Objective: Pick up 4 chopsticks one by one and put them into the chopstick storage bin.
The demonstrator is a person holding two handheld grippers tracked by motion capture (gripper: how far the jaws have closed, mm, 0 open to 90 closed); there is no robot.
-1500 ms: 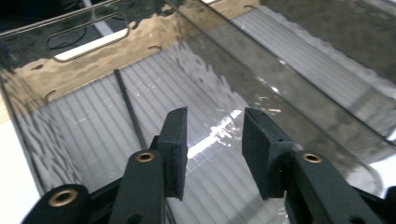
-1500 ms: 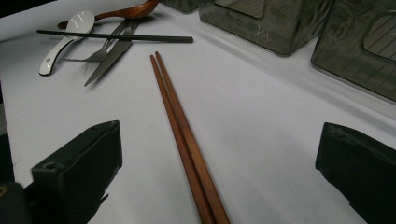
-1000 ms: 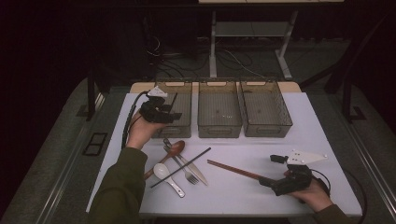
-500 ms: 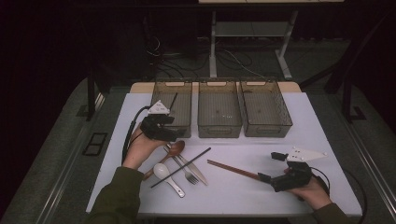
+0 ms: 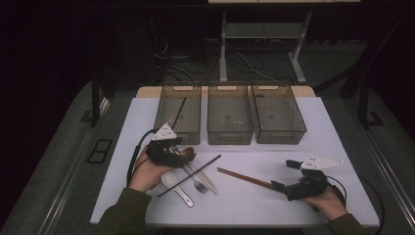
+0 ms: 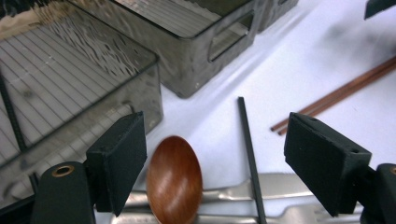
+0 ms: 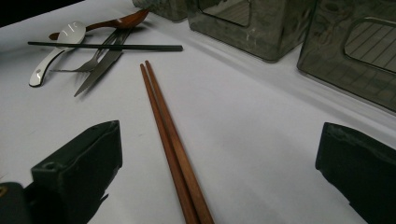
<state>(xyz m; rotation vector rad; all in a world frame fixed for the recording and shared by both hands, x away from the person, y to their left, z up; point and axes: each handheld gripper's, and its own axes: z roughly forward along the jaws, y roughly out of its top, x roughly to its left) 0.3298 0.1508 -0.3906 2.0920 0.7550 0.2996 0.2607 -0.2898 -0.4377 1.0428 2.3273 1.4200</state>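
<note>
My left gripper [image 5: 182, 155] [image 6: 219, 158] hovers low over a pile of cutlery in front of the left bin [image 5: 166, 128]. Its jaws are open and have just been opening. The bowl of a wooden spoon [image 6: 173, 179] lies between them, close to the left jaw and untouched. A black chopstick [image 6: 250, 149] [image 5: 193, 174] crosses a knife [image 6: 261, 184] and a fork [image 5: 195, 182]. My right gripper [image 5: 285, 175] [image 7: 219, 144] rests open at the front right, with a pair of brown chopsticks [image 7: 173, 144] [image 5: 244, 178] lying between its jaws on the table.
Three smoky plastic bins stand in a row at the back: left, middle [image 5: 230, 136] and right [image 5: 299, 128]. A second black chopstick [image 5: 178, 112] leans in the left bin. A white spoon [image 5: 171, 181] lies under the left hand. The white table [image 5: 323, 132] ends near both forearms.
The left gripper has come back from above the left bin, down toward the cutlery pile, with its jaws wider. The black chopstick stays in the left bin. The right gripper has not moved.
</note>
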